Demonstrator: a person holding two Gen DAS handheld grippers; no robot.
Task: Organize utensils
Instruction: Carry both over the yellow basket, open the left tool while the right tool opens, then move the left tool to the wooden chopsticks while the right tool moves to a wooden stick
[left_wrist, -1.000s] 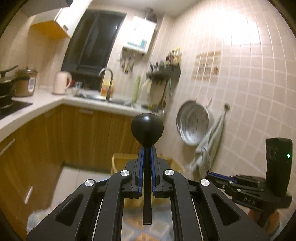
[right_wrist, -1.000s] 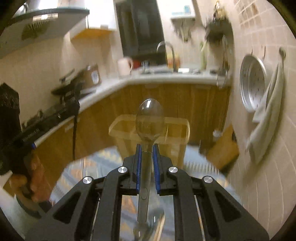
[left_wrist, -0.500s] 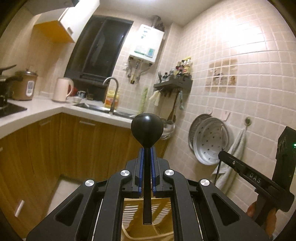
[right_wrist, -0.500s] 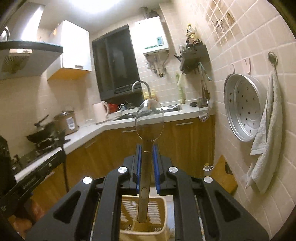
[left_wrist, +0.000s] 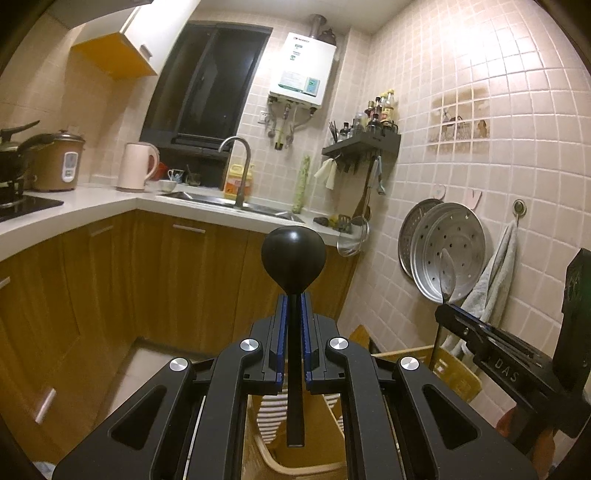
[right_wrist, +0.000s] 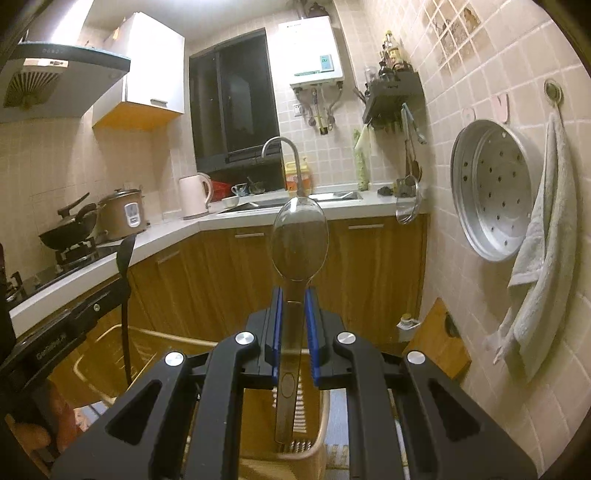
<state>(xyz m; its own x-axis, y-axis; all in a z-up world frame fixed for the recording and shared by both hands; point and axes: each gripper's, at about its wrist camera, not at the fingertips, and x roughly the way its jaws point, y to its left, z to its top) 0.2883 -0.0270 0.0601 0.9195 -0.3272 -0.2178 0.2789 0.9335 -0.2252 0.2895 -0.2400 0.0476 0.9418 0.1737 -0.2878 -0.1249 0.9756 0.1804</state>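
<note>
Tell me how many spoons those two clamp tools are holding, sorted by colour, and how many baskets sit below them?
Black spoon, clamped in the left gripper: 1
Silver metal spoon, clamped in the right gripper: 1
Yellowish slotted basket below both: 1
Total: 3 things, 2 of them spoons.

matt black plastic round-bowled spoon (left_wrist: 293, 258) | glossy polished steel oval spoon (right_wrist: 299, 242) | smooth beige slotted plastic basket (right_wrist: 317, 448) | perforated dull aluminium steamer tray (right_wrist: 495, 192) | rough grey cloth towel (right_wrist: 543, 258)
</note>
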